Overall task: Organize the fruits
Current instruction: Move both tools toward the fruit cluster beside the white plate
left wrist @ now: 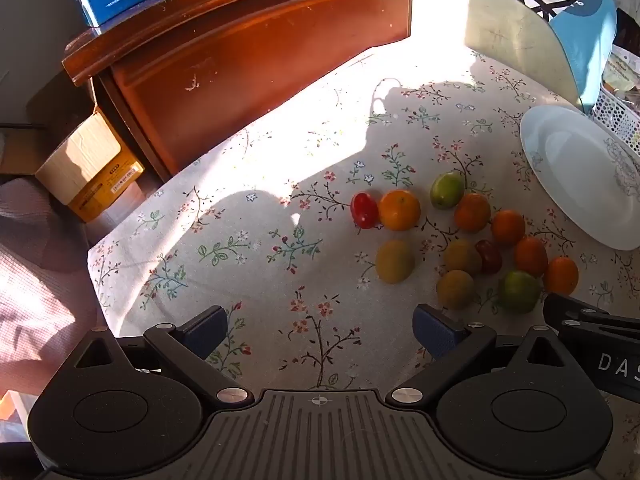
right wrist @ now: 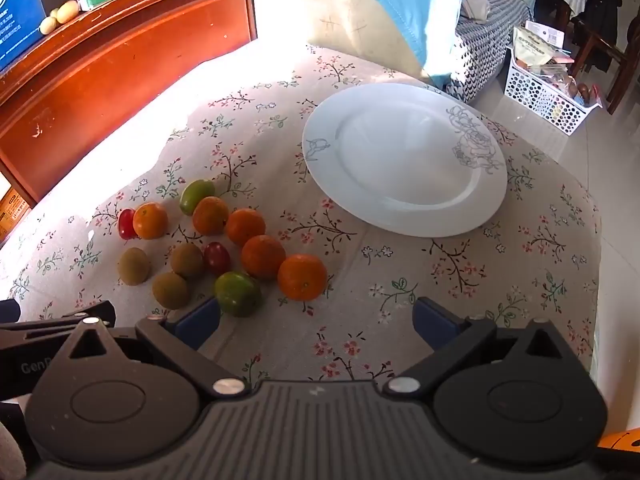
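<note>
1. Left gripper point(left wrist: 320, 330) sat with jaws wide apart, nothing between them, hovering over the floral tabletop point(left wrist: 256, 248) – fruit ahead and to its right.
2. Right gripper point(right wrist: 316, 320) was also spread wide and held nothing; its left pad point(right wrist: 198, 322) was just beside a green fruit point(right wrist: 237, 293).
3. Fruit lay in a loose cluster on the cloth, left of the plate point(right wrist: 404, 160) and apart from it.
4. Back row: red tomato point(right wrist: 126, 223) touching an orange point(right wrist: 150, 220), then a second green fruit point(right wrist: 196, 196) by another orange point(right wrist: 210, 215).
5. Three more oranges ran diagonally toward the right gripper – the nearest one point(right wrist: 302, 277) sat just ahead of its gap.
6. Three brownish kiwis point(right wrist: 171, 290) and a dark tomato point(right wrist: 216, 258) filled the near left of the cluster.
7. Plate was white with a grey flower print, nothing on it.
8. Behind the tabletop: a wooden cabinet point(right wrist: 120, 60), a blue cushion point(right wrist: 416, 12), and a white basket point(right wrist: 548, 96) on the floor at right.
9. The right gripper's body showed at the right edge of the left view.
</note>
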Demonstrator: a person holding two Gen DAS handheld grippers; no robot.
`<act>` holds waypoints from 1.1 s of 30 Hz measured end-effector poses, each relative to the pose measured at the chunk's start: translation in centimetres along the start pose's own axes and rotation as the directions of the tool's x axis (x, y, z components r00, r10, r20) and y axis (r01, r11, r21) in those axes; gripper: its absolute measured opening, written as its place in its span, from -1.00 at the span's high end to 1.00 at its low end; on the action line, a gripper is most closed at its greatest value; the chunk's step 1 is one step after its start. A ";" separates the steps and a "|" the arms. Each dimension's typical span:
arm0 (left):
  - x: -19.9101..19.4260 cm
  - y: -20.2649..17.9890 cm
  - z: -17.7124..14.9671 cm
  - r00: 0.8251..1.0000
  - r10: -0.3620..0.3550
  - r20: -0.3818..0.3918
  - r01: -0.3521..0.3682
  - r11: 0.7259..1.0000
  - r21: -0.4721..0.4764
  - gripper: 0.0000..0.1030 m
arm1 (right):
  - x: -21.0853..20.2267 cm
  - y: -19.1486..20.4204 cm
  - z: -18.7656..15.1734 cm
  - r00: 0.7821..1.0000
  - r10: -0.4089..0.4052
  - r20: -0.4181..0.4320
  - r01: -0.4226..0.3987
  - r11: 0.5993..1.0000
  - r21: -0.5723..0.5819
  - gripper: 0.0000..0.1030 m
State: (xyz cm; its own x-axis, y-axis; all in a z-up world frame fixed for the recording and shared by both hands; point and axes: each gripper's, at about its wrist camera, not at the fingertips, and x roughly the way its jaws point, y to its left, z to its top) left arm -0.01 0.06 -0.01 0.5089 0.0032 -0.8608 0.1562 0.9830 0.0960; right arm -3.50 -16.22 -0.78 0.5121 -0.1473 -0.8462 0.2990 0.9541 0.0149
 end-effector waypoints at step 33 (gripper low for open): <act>-0.4 0.1 0.0 0.999 0.031 0.013 -0.031 0.999 0.019 -0.92 | -0.2 0.5 -0.1 1.000 0.024 0.014 -0.024 0.999 -0.031 -0.86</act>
State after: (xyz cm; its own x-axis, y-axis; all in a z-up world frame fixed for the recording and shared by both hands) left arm -0.18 0.10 0.32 0.5248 0.0311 -0.8507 0.1562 0.9788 0.1322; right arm -3.54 -15.70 -0.60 0.5301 -0.1279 -0.8382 0.2616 0.9650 0.0183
